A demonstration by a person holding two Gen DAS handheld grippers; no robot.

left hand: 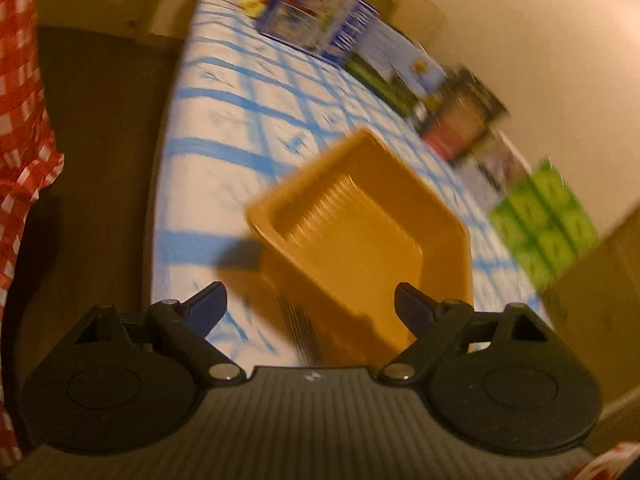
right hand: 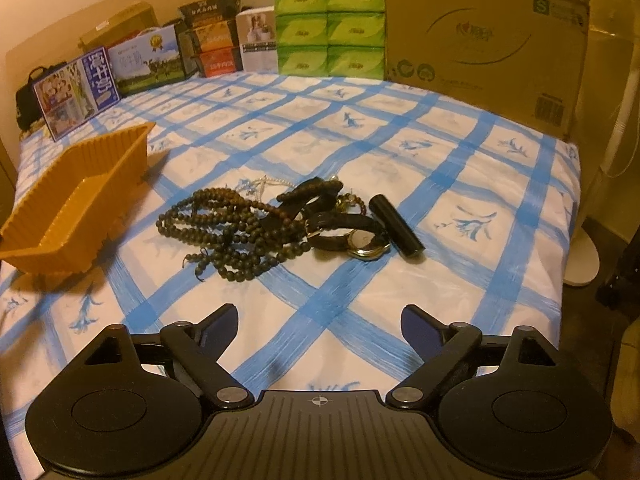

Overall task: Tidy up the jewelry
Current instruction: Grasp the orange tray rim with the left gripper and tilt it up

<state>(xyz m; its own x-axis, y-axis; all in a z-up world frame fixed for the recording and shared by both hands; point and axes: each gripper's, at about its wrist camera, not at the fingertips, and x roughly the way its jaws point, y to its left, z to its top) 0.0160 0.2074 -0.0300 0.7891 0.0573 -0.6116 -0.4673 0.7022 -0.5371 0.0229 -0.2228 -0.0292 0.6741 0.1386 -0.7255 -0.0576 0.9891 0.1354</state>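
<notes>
A tangle of jewelry lies mid-table in the right wrist view: dark bead necklaces point(right hand: 224, 232), a gold-cased watch point(right hand: 366, 246) on a black strap, a pale bead chain point(right hand: 260, 186) and a black cylinder point(right hand: 396, 224). My right gripper point(right hand: 320, 320) is open just short of the pile, with nothing between its fingers. An empty ribbed orange tray point(right hand: 76, 204) stands left of the pile. In the blurred left wrist view the same orange tray point(left hand: 360, 240) fills the centre. My left gripper point(left hand: 310, 300) is open, and the tray's near end reaches between its fingers, closer to the right one.
The table wears a blue-checked white cloth point(right hand: 440, 160). Along its far edge stand printed boxes point(right hand: 148, 60), green tissue packs point(right hand: 330, 28) and a big cardboard box point(right hand: 484, 36). A white fan base point(right hand: 582, 256) stands off the right edge. Red checked fabric point(left hand: 20, 120) hangs at the left.
</notes>
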